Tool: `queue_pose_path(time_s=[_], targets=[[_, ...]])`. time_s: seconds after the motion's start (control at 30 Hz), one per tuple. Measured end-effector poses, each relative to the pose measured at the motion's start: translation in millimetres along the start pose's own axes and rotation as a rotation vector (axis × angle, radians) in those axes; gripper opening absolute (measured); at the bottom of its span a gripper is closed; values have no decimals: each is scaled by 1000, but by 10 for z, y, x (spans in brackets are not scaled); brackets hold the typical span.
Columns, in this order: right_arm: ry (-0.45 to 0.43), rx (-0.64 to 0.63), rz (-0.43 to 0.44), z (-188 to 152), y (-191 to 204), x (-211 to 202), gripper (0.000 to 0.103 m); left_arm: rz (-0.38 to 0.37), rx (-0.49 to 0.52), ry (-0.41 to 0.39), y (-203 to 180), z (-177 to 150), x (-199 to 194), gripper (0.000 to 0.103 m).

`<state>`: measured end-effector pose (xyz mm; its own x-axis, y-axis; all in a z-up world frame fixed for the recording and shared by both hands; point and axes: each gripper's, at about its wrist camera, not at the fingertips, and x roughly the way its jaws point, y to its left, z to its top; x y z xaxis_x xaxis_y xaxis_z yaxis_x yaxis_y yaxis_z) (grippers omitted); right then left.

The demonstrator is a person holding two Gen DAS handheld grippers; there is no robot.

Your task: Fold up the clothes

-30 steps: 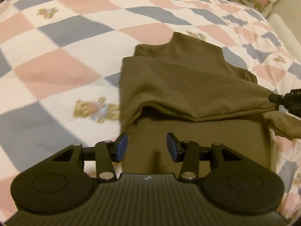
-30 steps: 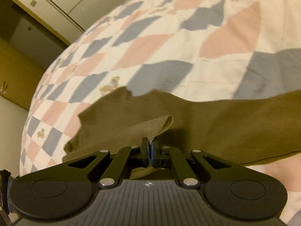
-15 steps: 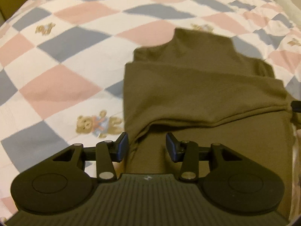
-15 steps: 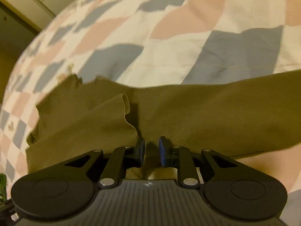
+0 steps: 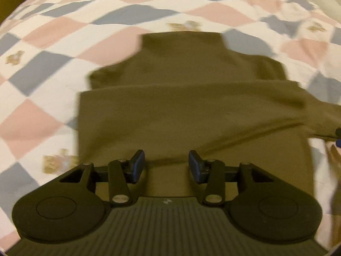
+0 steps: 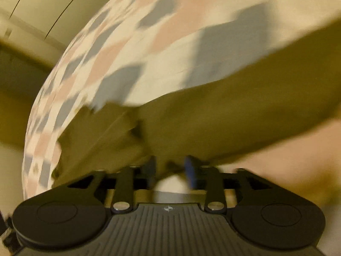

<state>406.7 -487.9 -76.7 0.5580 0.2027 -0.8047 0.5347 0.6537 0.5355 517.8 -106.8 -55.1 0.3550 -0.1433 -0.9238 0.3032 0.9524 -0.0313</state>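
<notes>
An olive-brown garment (image 5: 187, 106) lies on the checked bedspread (image 5: 42, 68), its collar end pointing away and a sleeve folded across its body. My left gripper (image 5: 166, 167) hovers over the garment's near part, open, with nothing between its blue pads. In the blurred right wrist view the same garment (image 6: 223, 117) stretches across the bed. My right gripper (image 6: 170, 168) sits at the garment's near edge; its jaws are opening and the pads do not press on the cloth. A bit of the right gripper (image 5: 338, 137) shows at the far right edge of the left wrist view.
The bedspread (image 6: 149, 42) has pink, grey-blue and white diamonds with small teddy bear prints (image 5: 57, 162). Pale cupboard doors and a wall (image 6: 42, 10) stand beyond the bed's far edge in the right wrist view.
My right gripper has let go of the sleeve corner it pinched, and the sleeve now lies folded over the body. Both grippers have shifted sideways; the left now stands over the garment's middle.
</notes>
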Motion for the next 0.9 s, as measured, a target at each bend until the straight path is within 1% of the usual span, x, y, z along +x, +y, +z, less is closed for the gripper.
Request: queue_pose_path(time_s=[0.1, 0.2, 0.27, 0.37, 0.43, 0.53, 0.63, 0.67, 0.7, 0.73, 0.8, 0.9], targets=[[-70, 164, -53, 34, -613, -301, 45, -57, 49, 22, -413, -45, 30, 40], [-182, 333, -67, 87, -1217, -669, 45, -92, 86, 43, -762, -54, 108, 40], [-266, 390, -62, 130, -1468, -918, 45, -116, 110, 57, -994, -61, 161, 40], [-372, 433, -49, 212, -1726, -1231, 47, -138, 142, 62, -1267, -14, 217, 41], [-415, 457, -43, 250, -1848, -1336, 49, -143, 158, 54, -1396, 37, 211, 42], [-453, 480, -43, 321, -1967, -1399, 53, -145, 167, 42, -1470, 128, 197, 42], [-481, 494, -4, 389, -2016, -1397, 52, -141, 168, 32, -1478, 162, 149, 42], [-485, 485, 12, 415, -2004, -1390, 50, -139, 166, 31, -1453, 164, 140, 42], [-478, 461, 20, 455, -1963, -1367, 28, -139, 160, 32, -1405, 161, 125, 43], [-469, 432, 6, 494, -1897, -1338, 12, -137, 147, 33, -1346, 153, 109, 43], [-460, 363, -51, 548, -1721, -1328, 10, -135, 121, 36, -1228, 136, 78, 42], [-462, 289, -109, 559, -1422, -1346, 9, -126, 72, 38, -975, 83, 19, 43]])
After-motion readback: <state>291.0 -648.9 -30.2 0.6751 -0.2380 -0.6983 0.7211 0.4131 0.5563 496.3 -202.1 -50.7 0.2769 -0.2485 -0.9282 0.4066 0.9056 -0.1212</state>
